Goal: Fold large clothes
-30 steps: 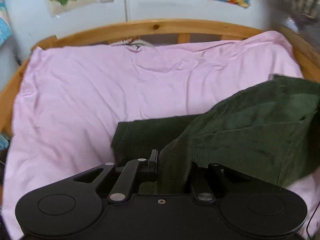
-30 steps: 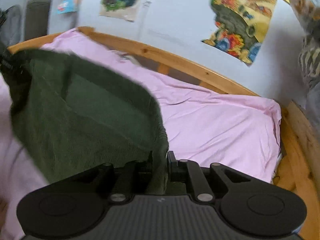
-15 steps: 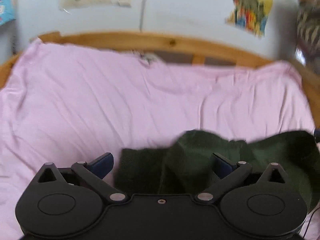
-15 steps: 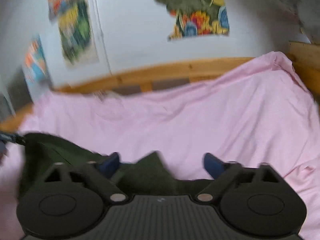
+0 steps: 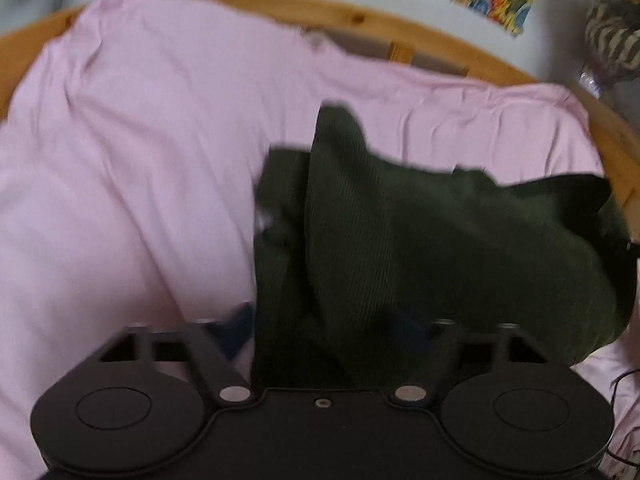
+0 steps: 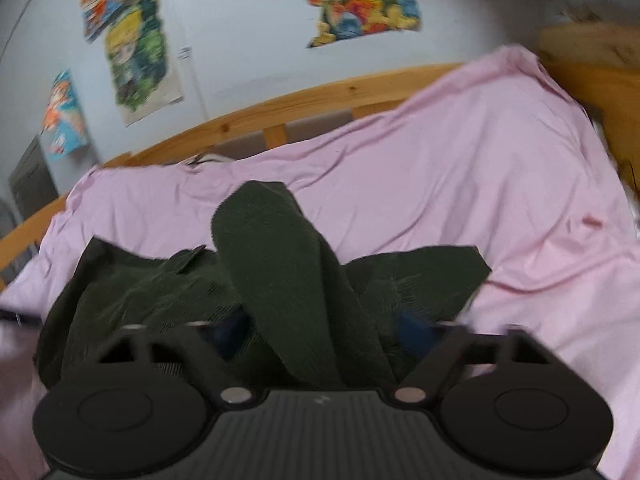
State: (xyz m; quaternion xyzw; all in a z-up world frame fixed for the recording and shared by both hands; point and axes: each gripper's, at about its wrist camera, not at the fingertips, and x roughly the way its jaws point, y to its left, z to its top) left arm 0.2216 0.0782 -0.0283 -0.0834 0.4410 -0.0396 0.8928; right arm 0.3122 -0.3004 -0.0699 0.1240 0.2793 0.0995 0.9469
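Observation:
A dark green ribbed garment (image 5: 420,240) lies crumpled on the pink bedsheet (image 5: 140,140). My left gripper (image 5: 324,324) is open, its blue-padded fingers spread on either side of a raised fold of the cloth. In the right wrist view the same garment (image 6: 280,280) bulges up between the spread fingers of my right gripper (image 6: 324,328), which is also open. The cloth drapes over each gripper's base and hides part of the fingers. Both views are blurred.
A wooden bed frame (image 5: 360,20) curves round the far side of the mattress, also in the right wrist view (image 6: 320,96). Posters (image 6: 352,4) hang on the pale wall. A striped object (image 5: 612,36) sits beyond the frame at right.
A second ago both grippers were shut on the green garment and held it up. They opened and let it drop; it now lies heaped on the sheet against both grippers.

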